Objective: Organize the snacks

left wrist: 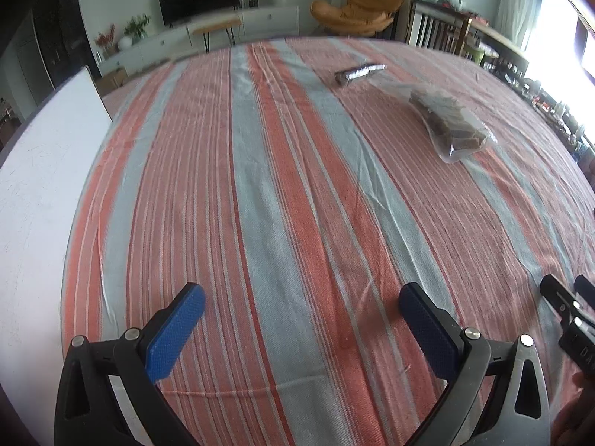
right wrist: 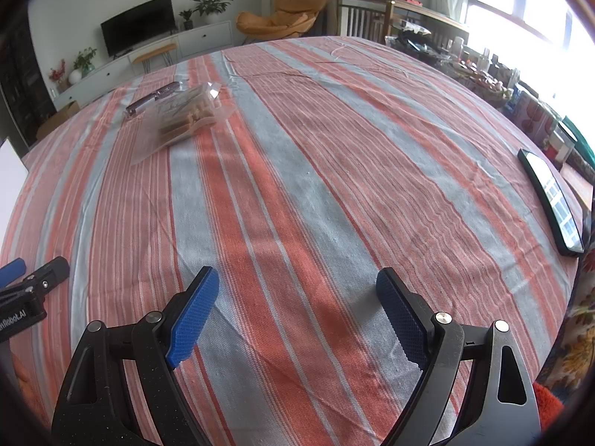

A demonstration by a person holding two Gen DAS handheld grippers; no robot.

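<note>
Both grippers hover low over the striped cloth (left wrist: pixel 282 193), and neither holds anything. The left gripper (left wrist: pixel 301 297) has its blue fingers (left wrist: pixel 174 334) spread wide, bare fabric showing between them. The right gripper (right wrist: pixel 297 278) is the same story: fingers (right wrist: pixel 193 319) wide apart over the orange and grey stripes, nothing pinched.

Now the snacks. The clear bag of brown biscuits (left wrist: pixel 450 122) lies flat on the cloth, well away from both grippers, toward the far side of the worktop. Just beyond the bag sits a slim foil-wrapped snack bar (left wrist: pixel 359 73); from the right wrist view it appears to touch the bag's far edge, from the left wrist view there seems to be a small gap, so I can't call contact.

A phone (right wrist: pixel 554 204) lies well to the right of the bag at the cloth's edge, and a white board (left wrist: pixel 41 186) sits off to the bag's left, beside the cloth.
</note>
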